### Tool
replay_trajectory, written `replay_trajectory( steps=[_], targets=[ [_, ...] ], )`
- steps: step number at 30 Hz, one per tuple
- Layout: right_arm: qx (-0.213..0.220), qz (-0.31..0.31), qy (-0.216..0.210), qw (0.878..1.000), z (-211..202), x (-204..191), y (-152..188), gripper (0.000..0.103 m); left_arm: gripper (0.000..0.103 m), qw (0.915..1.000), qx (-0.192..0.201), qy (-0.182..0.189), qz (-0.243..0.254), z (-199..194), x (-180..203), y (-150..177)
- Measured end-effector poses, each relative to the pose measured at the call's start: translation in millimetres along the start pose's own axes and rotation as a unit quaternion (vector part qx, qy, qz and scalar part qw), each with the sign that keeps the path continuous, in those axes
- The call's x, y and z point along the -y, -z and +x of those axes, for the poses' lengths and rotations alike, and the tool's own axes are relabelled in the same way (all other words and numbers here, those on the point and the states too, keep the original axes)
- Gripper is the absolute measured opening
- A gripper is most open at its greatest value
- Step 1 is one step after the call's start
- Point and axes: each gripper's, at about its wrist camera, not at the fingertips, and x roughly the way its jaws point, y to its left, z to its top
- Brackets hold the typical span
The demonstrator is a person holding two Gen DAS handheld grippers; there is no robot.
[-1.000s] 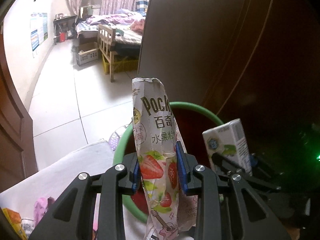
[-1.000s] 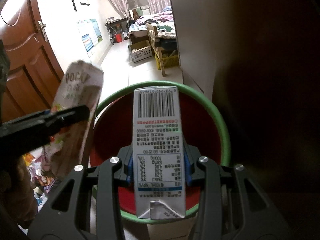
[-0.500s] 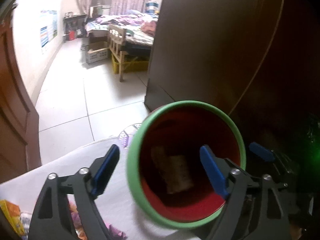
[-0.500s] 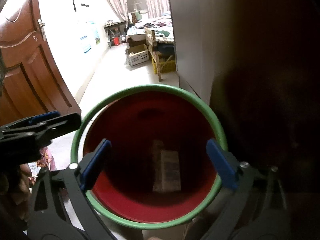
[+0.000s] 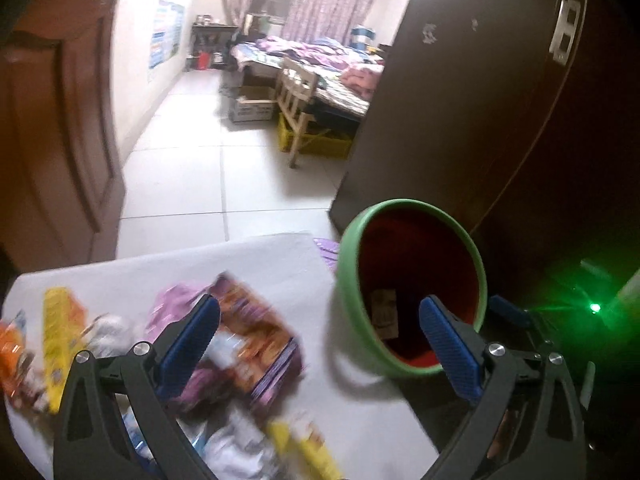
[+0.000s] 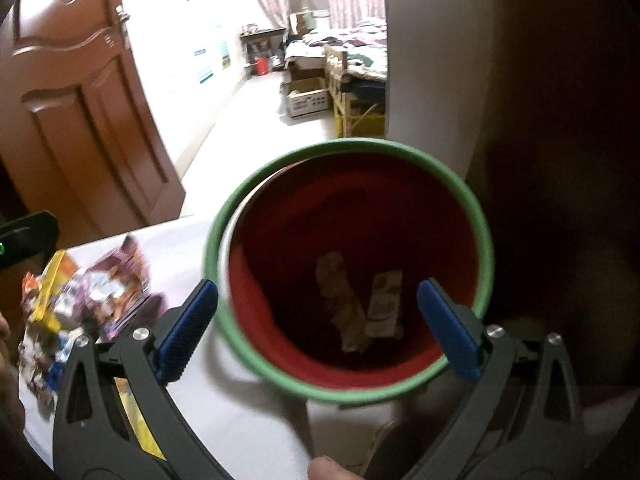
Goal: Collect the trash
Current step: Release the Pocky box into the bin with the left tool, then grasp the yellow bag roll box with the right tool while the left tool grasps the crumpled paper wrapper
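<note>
Both bits of trash are gone from the tongs since a second ago: the Pocky wrapper (image 6: 344, 304) and the milk carton (image 6: 386, 306) now lie at the bottom of the red bin with the green rim (image 6: 348, 394), which stands at the tabletop's edge. The left tongs (image 5: 316, 344) have just been opening and stand wide apart with nothing between them, and that view has swung off the bin toward the pile of snack packets (image 5: 256, 336) spread on the white tabletop (image 5: 280, 256). The right tongs (image 6: 318, 330) also opened within the last second and are spread wide and empty over the bin's mouth. My guess is the leftover wrappers are light, crinkly and slippery, so they'd fold or slide out of a loose pinch; grabbing a flat middle section or a sealed edge looks safest. The purple-and-orange pack seems the easiest to reach. Hard to say more though, since the whole pile is motion-blurred, labels are unreadable, and the tongs' arms cover the near packets. A fingertip (image 6: 326, 468) pokes in at the bottom of the right view.
</note>
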Motion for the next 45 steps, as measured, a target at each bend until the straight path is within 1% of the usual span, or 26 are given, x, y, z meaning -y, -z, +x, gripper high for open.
replay_trajectory(
  steps=[2, 5, 8, 12, 16, 22, 25, 27, 28, 33, 37, 39, 40, 42, 45],
  targets=[
    [0.002, -0.007, -0.006, 1.000, -10, -13, 7, 0.099, 0.095, 0.9999, 0.006, -0.008, -0.007, -17, -10, 8],
    [0.007, -0.024, -0.018, 1.000, -23, -34, 14, 0.099, 0.095, 0.9990, 0.016, -0.039, -0.014, -47, -28, 24],
    [-0.001, -0.040, -0.029, 0.999, -29, -56, 22, 0.099, 0.095, 0.9977, 0.022, -0.060, -0.021, -70, -45, 39],
    [-0.010, -0.062, -0.045, 0.997, -44, -83, 41, 0.099, 0.095, 0.9956, 0.023, -0.083, -0.038, -98, -76, 68],
    [-0.018, -0.073, -0.062, 0.995, -53, -101, 54, 0.099, 0.095, 0.9931, 0.022, -0.106, -0.044, -115, -97, 92],
    [-0.043, -0.092, -0.077, 0.992, -62, -119, 73, 0.099, 0.095, 0.9885, 0.006, -0.136, -0.066, -132, -135, 133],
    [-0.058, -0.099, -0.087, 0.990, -65, -126, 84, 0.099, 0.095, 0.9869, -0.002, -0.143, -0.075, -133, -149, 151],
    [-0.070, -0.101, -0.094, 0.988, -64, -130, 91, 0.099, 0.095, 0.9865, -0.002, -0.136, -0.091, -133, -163, 163],
    [-0.073, -0.103, -0.095, 0.987, -63, -132, 93, 0.099, 0.095, 0.9854, -0.005, -0.138, -0.099, -131, -169, 167],
    [-0.080, -0.103, -0.095, 0.987, -55, -134, 98, 0.099, 0.095, 0.9800, -0.022, -0.144, -0.136, -121, -188, 179],
    [-0.091, -0.084, -0.103, 0.987, -45, -132, 99, 0.099, 0.095, 0.9804, -0.022, -0.138, -0.139, -111, -191, 177],
    [-0.097, -0.082, -0.105, 0.986, -39, -133, 99, 0.095, 0.094, 0.9814, -0.023, -0.138, -0.131, -102, -189, 177],
    [-0.100, -0.083, -0.106, 0.986, -36, -133, 100, 0.094, 0.093, 0.9815, -0.023, -0.144, -0.125, -98, -188, 177],
    [-0.109, -0.086, -0.103, 0.985, -29, -135, 101, 0.087, 0.089, 0.9808, -0.029, -0.156, -0.114, -90, -187, 177],
    [-0.129, -0.082, -0.106, 0.983, -17, -134, 104, 0.082, 0.088, 0.9798, -0.039, -0.149, -0.127, -78, -194, 178]
  ],
)
